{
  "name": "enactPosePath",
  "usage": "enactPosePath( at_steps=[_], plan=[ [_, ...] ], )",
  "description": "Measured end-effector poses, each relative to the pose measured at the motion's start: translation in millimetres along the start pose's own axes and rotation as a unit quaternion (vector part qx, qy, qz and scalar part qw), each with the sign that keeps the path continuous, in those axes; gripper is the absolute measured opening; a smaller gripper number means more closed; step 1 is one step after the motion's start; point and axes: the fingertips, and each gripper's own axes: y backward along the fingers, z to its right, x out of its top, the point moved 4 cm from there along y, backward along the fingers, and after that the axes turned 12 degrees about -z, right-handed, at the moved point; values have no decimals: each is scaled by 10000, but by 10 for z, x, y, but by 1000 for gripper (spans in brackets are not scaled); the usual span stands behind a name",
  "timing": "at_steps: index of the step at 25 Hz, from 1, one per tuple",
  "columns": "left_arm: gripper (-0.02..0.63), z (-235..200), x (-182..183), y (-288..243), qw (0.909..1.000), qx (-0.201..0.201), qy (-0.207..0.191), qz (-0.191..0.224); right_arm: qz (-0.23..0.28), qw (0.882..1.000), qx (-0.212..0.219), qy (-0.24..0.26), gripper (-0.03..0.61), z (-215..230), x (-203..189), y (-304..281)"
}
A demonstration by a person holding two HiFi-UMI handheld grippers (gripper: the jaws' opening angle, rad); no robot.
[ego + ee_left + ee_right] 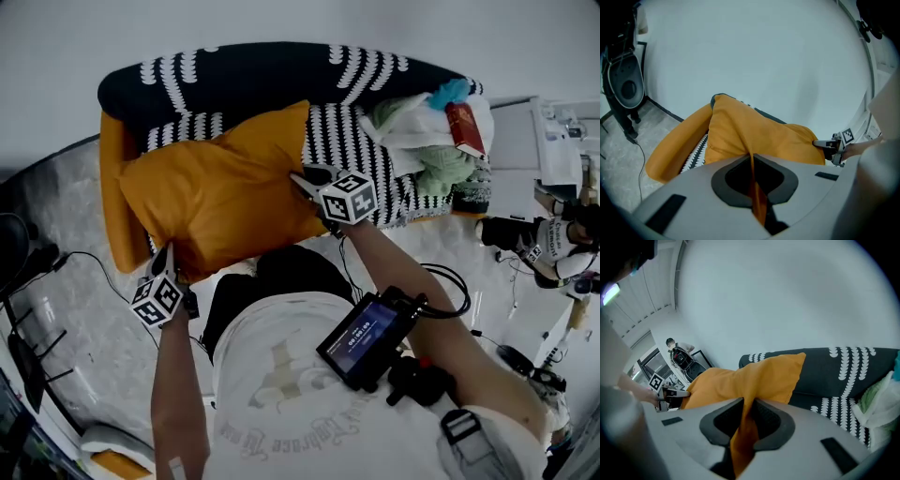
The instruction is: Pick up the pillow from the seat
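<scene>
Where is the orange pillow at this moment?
Head view, left of centre: the pillow is held over the patterned seat, pinched at its lower left by the left claw and at its right edge by the right claw.

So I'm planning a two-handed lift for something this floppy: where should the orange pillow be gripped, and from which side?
Probably by the thin fabric at its near edge, one pinch towards each end, coming from the front of the seat. The pillow is wide, soft and too thick for jaws anywhere but its edge. The left gripper and right gripper pinch it this way.
</scene>
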Motion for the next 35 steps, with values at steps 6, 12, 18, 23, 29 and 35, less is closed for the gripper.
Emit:
enactPosePath(
  at_steps=[6, 12, 18, 23, 29, 35],
  plan=[
    [15, 28, -44, 328, 9993, 135, -12, 337, 287, 9990, 110, 327, 75, -252, 150, 155],
    [15, -147, -102, 794, 9969, 168, -73, 761, 526, 9964, 252, 624, 77, -717, 230, 186],
    [15, -243, -12, 1242, 9935, 211, -187, 1103, 803, 9930, 266, 823, 77, -1121, 406, 301],
    [16, -207, 89, 1518, 9888, 251, -280, 1446, 1069, 9883, 310, 1045, 77, -1327, 592, 470],
    [15, -112, 222, 1901, 9809, 309, -464, 1863, 1376, 9808, 354, 1336, 77, -1581, 790, 725],
    [15, 3, 404, 2233, 9690, 360, -653, 2355, 1866, 9653, 336, 1796, 77, -1812, 1090, 1003]
  ],
)
